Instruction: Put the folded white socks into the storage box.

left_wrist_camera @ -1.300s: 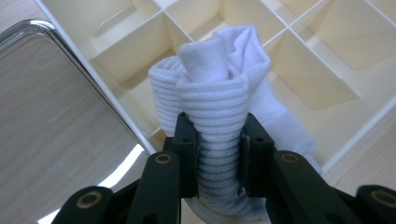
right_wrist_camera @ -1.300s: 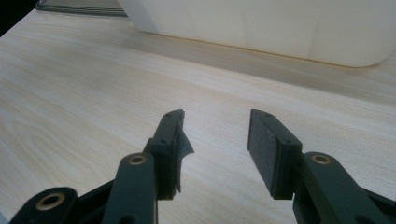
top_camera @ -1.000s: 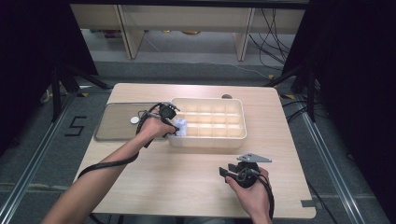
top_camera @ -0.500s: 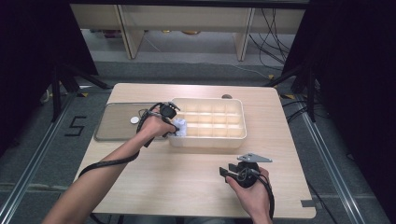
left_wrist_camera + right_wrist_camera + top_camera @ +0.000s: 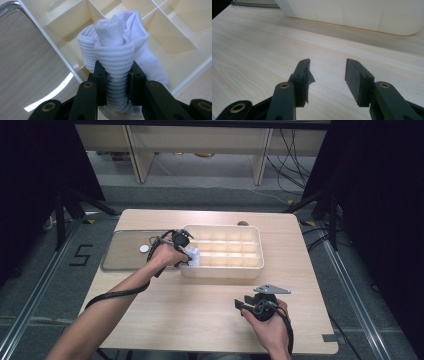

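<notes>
A rolled white ribbed sock [image 5: 115, 52] is pinched between the two black jaws of my left gripper [image 5: 116, 78], over the near-left compartment of the cream divided bin [image 5: 175, 37]. From above, that left gripper [image 5: 189, 256] sits at the bin's [image 5: 225, 270] left end with the white sock [image 5: 193, 255] at its tip. My right gripper [image 5: 327, 75] rests low over the bare wooden table with its jaws apart and nothing between them. In the high view the right gripper [image 5: 242, 303] is near the table's front edge, held by a hand.
A flat grey tray [image 5: 125, 252] with a small white round thing [image 5: 144, 248] on it lies left of the bin. The bin's near wall [image 5: 362, 15] stands ahead of the right gripper. Shelving and cables lie beyond the table's far edge.
</notes>
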Motion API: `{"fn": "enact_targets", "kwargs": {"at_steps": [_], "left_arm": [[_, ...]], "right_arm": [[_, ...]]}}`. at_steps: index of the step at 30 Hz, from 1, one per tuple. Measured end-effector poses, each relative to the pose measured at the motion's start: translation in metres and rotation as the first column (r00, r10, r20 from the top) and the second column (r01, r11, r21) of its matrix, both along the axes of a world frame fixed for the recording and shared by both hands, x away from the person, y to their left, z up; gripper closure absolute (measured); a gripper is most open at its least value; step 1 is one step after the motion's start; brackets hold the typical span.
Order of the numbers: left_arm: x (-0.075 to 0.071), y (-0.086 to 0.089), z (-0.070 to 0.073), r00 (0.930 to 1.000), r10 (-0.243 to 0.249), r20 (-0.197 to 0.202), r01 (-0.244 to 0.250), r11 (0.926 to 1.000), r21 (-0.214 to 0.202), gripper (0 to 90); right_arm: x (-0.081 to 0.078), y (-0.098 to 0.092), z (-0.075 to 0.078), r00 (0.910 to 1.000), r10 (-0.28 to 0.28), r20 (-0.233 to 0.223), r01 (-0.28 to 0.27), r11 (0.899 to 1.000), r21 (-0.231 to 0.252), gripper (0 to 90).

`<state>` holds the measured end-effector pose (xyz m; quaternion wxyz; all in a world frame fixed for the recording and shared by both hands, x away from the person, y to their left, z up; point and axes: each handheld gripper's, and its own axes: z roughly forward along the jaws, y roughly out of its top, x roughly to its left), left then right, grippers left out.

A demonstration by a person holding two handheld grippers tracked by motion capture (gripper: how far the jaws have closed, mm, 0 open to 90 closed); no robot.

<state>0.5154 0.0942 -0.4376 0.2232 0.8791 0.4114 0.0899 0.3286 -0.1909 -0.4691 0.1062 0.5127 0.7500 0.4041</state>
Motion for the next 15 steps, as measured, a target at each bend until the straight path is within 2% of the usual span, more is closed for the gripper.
{"fn": "enact_targets", "kwargs": {"at_steps": [9, 14, 15], "left_arm": [[0.0003, -0.0023, -0.0006, 0.9999, -0.003, -0.012, 0.003, 0.9998, 0.021, 72.8], [0.0016, -0.0032, -0.0007, 0.9997, 0.002, -0.023, -0.001, 0.9998, 0.018, 72.8], [0.0017, -0.0032, -0.0001, 0.9997, -0.001, -0.023, 0.002, 0.9996, 0.028, 72.8]], "right_arm": [[0.0003, 0.0003, -0.0007, 1.0000, -0.001, -0.007, 0.001, 1.000, 0.001, 55.5], [0.0004, -0.0002, -0.0002, 1.0000, -0.003, -0.005, 0.003, 1.000, -0.003, 55.5], [0.0003, -0.0001, -0.0002, 1.0000, -0.004, -0.006, 0.004, 1.000, -0.002, 55.5]]}}
